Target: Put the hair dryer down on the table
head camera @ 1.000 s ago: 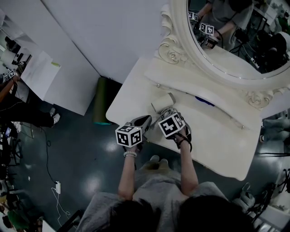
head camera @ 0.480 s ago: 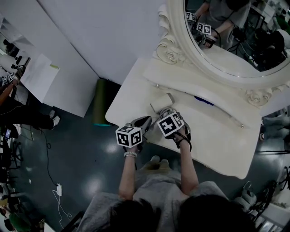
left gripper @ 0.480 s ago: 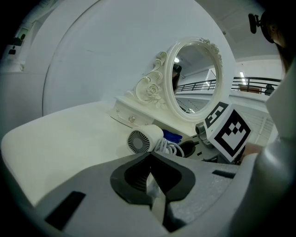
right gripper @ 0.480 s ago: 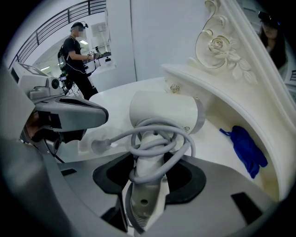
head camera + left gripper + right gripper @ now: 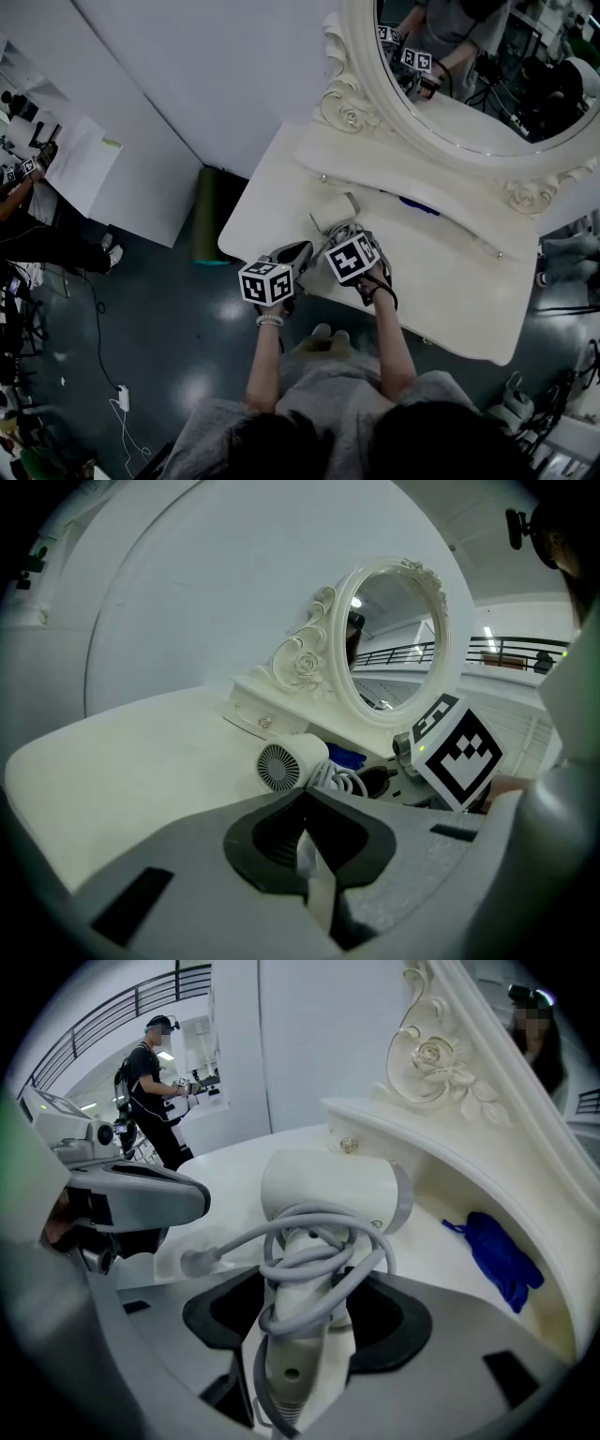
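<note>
A white hair dryer (image 5: 328, 1190) lies on the white dressing table (image 5: 450, 281), its grey cord wound round the handle. My right gripper (image 5: 305, 1288) points down over it. Its jaws have just been opening and now stand open, with the handle between the pads and a gap on each side. In the head view the dryer (image 5: 335, 212) shows just beyond the right gripper (image 5: 345, 232). My left gripper (image 5: 300, 251) hovers at the table's near edge beside it, jaws shut and empty. From the left gripper (image 5: 305, 803) the dryer's round grille (image 5: 279, 766) faces me.
An ornate oval mirror (image 5: 469, 84) stands at the table's back on a raised shelf (image 5: 394, 169). A blue cloth (image 5: 497, 1255) lies under that shelf, right of the dryer. A dark green roll (image 5: 214, 208) leans on the floor left of the table.
</note>
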`<state>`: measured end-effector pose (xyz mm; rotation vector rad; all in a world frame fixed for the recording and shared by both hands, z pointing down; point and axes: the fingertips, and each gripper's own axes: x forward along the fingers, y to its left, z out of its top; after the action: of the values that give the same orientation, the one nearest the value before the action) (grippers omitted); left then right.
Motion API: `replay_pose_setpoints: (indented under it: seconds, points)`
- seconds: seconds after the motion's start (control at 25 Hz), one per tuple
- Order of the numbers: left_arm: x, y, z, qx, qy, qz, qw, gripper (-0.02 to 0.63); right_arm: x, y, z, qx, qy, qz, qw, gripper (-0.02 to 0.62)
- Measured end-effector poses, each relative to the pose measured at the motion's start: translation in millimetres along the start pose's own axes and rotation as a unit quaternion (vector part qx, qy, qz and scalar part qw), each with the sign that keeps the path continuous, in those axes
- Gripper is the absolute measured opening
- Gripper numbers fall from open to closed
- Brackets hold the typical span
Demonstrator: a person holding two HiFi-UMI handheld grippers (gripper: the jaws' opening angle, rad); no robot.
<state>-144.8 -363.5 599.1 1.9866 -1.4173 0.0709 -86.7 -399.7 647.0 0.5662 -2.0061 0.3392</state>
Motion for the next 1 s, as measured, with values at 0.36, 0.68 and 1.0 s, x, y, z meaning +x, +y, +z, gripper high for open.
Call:
replay_pose_setpoints:
  seconds: [0.36, 0.68, 1.0]
  points:
    - [-11, -2, 0, 0.006, -0.005, -0.003, 1.0000, 0.005, -16, -4, 0, 0.037, -0.045, -0.014, 0.998, 0.256]
    - [-17, -10, -2, 0.018, -0.006, -0.015, 0.9997, 0.005, -35, -8, -1, 0.067, -0.078, -0.035, 0.994, 0.256]
    - [-24, -30, -4, 0.057, -0.018, -0.020, 0.9980, 0.005, -69, -9, 8, 0.120, -0.157, -0.021, 0.980, 0.171]
